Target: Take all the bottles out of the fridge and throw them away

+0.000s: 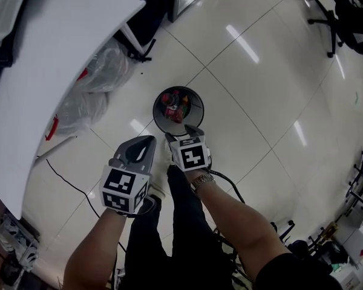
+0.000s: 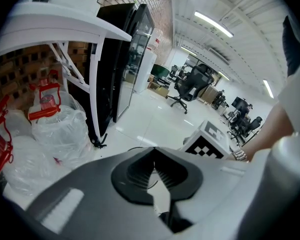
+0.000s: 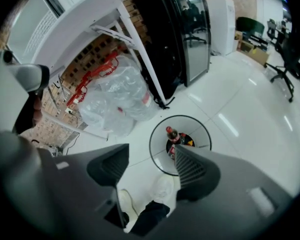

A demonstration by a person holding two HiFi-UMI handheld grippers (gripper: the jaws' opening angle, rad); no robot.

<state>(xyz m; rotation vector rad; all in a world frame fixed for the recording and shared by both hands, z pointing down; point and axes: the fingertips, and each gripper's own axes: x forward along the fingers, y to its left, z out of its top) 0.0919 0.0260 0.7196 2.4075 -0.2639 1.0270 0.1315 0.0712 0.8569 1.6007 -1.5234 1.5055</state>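
A round black-rimmed bin (image 1: 195,100) stands on the floor just ahead of my feet, with bottles (image 1: 172,107) lying in it. The right gripper view shows the bin (image 3: 157,156) and a dark, red-capped bottle (image 3: 171,134) inside. My right gripper (image 3: 150,158) hangs over the bin's near rim, jaws wide apart with nothing between them; in the head view it (image 1: 180,136) sits at the bin's edge. My left gripper (image 1: 144,142) hangs beside it to the left, jaws (image 2: 154,153) closed together and empty. The black glass-door fridge (image 2: 122,59) stands behind the table.
A white table (image 1: 60,59) fills the left, with clear plastic bags (image 1: 103,71) under it. A black cable (image 1: 66,180) trails on the tiled floor. Office chairs (image 1: 345,17) stand far right. My legs and white shoes (image 3: 162,194) are below the grippers.
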